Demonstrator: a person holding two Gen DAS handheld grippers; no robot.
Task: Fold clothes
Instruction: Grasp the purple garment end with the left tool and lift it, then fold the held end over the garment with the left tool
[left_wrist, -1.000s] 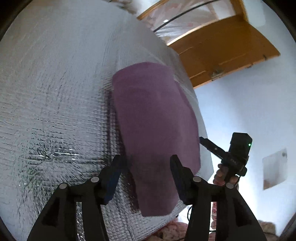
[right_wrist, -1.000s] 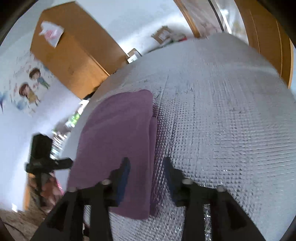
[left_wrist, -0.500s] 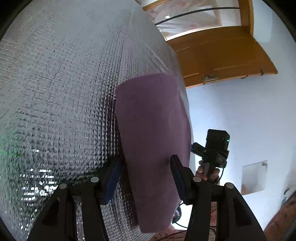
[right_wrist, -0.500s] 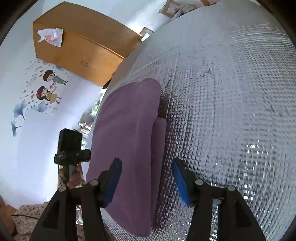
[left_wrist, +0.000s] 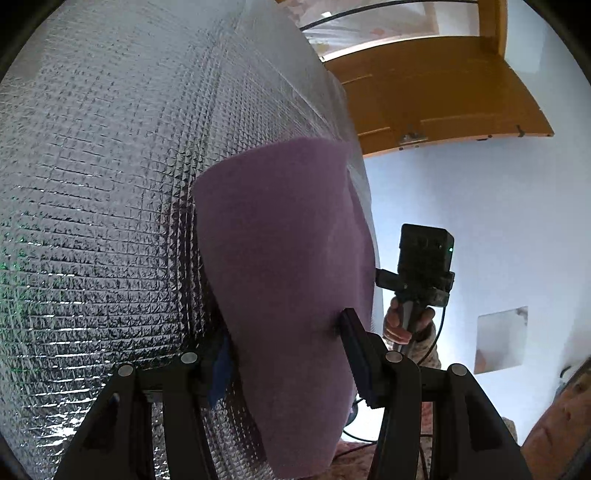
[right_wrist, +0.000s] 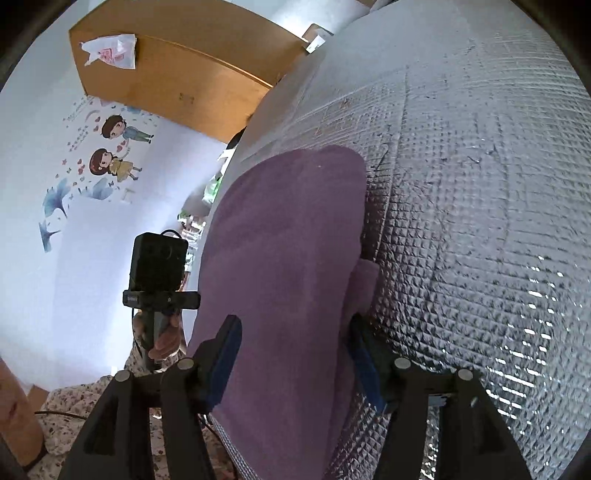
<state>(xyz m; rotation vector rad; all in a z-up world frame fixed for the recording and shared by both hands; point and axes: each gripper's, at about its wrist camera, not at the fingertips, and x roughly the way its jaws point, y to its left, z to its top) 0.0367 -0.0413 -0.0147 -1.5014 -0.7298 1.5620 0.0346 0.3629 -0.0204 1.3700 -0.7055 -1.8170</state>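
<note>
A folded purple cloth (left_wrist: 284, 258) lies along the edge of a silver quilted foil surface (left_wrist: 103, 177); its near end hangs over the edge. My left gripper (left_wrist: 284, 332) is open with its jaws on either side of the cloth's near end, one finger under the edge and one on top. In the right wrist view the same cloth (right_wrist: 288, 258) sits between my right gripper's (right_wrist: 295, 339) open jaws at its other end. Each view shows the opposite gripper held in a hand (left_wrist: 421, 273) (right_wrist: 159, 273).
The foil surface (right_wrist: 480, 184) fills most of both views. Orange wooden cabinets (left_wrist: 424, 92) (right_wrist: 177, 74) stand behind, against white walls. A cartoon wall sticker (right_wrist: 110, 147) is on the left wall. Patterned bedding (right_wrist: 74, 406) and a cable lie below the edge.
Both grippers have moved in along the cloth from opposite ends; their open jaws now straddle its edges. The right gripper's jaws opened wider than a second ago.
</note>
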